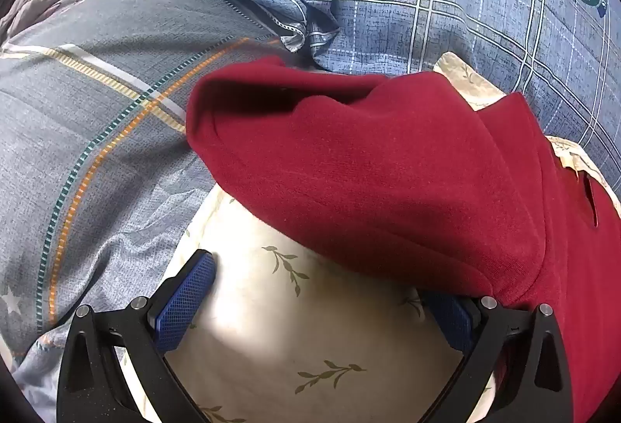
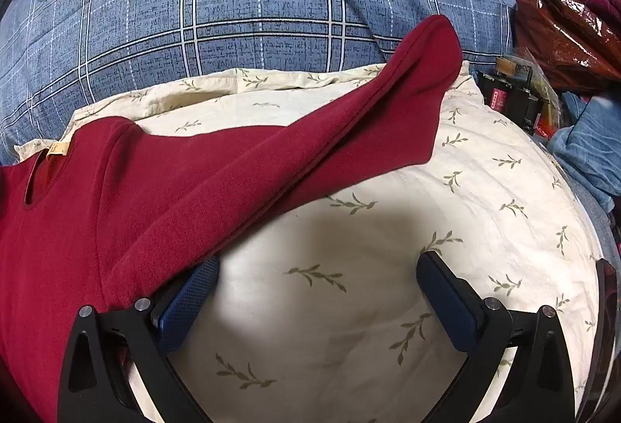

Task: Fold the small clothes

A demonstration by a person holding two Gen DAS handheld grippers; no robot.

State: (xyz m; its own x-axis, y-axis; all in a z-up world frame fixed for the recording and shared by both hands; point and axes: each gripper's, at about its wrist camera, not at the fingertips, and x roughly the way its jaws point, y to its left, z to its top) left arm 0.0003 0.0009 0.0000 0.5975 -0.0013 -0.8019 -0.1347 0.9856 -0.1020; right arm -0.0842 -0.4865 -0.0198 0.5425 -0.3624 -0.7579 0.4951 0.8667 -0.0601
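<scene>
While both grippers gape empty, the red top hides each inner pad.

the red garment covers the left gripper's right finger pad and runs off both pictures' edges; far-right clutter is unreadable.

A cream leaf-print pillow is lying in the lower frame, blue plaid bedding is filling the top, and sunlight is falling across both.
</scene>
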